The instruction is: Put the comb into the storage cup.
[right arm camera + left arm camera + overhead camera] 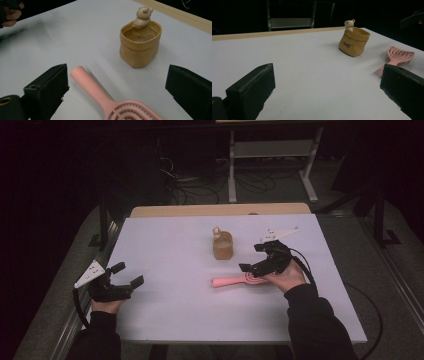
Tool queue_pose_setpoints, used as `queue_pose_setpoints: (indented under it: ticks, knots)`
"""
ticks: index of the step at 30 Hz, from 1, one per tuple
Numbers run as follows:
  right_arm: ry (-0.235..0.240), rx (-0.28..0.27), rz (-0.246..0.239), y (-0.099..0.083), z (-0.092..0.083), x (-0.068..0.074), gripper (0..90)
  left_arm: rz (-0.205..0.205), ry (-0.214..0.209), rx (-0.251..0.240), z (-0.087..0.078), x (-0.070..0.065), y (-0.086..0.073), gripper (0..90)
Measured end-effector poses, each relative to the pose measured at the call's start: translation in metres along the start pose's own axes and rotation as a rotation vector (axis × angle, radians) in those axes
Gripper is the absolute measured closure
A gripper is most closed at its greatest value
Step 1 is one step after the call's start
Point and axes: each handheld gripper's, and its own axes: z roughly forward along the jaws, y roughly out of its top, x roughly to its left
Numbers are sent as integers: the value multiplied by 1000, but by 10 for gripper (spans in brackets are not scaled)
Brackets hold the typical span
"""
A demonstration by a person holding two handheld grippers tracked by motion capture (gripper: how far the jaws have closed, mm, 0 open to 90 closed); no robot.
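Observation:
A pink hairbrush (231, 281) lies flat on the white table (170, 245), its handle pointing left. In the right gripper view the pink hairbrush (105, 100) lies between the wide-apart jaws, untouched by them. My right gripper (254, 257) hovers just above the brush head, open. Behind the brush stands a tan fabric pouch (223, 245) with a small bear figure on its rim; the tan pouch (139, 45) looks hollow inside. My left gripper (129, 274) rests open at the table's left edge, nothing between its jaws. From there the pouch (354, 41) and the brush (398, 56) lie far off.
The table's wooden far edge (220, 210) runs behind the pouch. A metal shelf frame (272, 160) and cables stand on the dark floor beyond. Bare white surface spreads between the two grippers.

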Motion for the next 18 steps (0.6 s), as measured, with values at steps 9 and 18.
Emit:
queue_pose_setpoints:
  ticks: [9,18]
  knots:
    - [5,20,4,5,11,0,144,2,-2,-1,0,0,0,0]
    - [28,44,4,7,21,2,220,2,-3,2,0,0,0,0]
